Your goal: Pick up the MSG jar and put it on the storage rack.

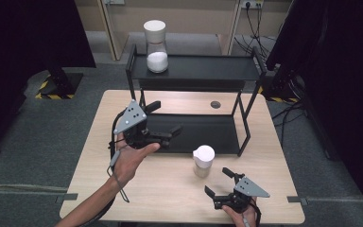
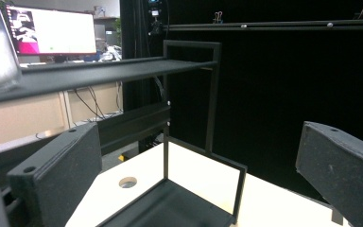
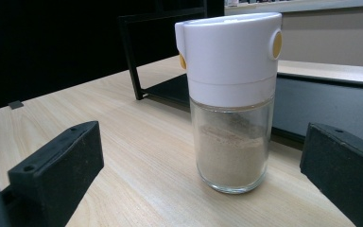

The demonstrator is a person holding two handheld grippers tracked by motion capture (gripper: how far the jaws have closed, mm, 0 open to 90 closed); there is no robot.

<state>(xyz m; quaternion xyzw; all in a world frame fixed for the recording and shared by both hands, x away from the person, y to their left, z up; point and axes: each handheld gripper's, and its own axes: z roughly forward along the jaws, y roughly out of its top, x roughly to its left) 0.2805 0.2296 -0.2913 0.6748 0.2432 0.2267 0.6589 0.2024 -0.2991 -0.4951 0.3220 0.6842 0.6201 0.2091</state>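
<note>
Risk of tipping: tall seasoning jar [image 3: 230,101] upright on table [image 1: 170,189], just before rack [image 1: 194,130], ahead of right gripper [image 1: 219,182]; fingers wide open, empty. Left gripper [image 1: 168,127] likewise open, empty, over rack's lower shelf.

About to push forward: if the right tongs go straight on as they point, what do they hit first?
Most likely the jar of beige powder standing on the table, dead ahead between the open right tongs. Nothing lies between them.
</note>
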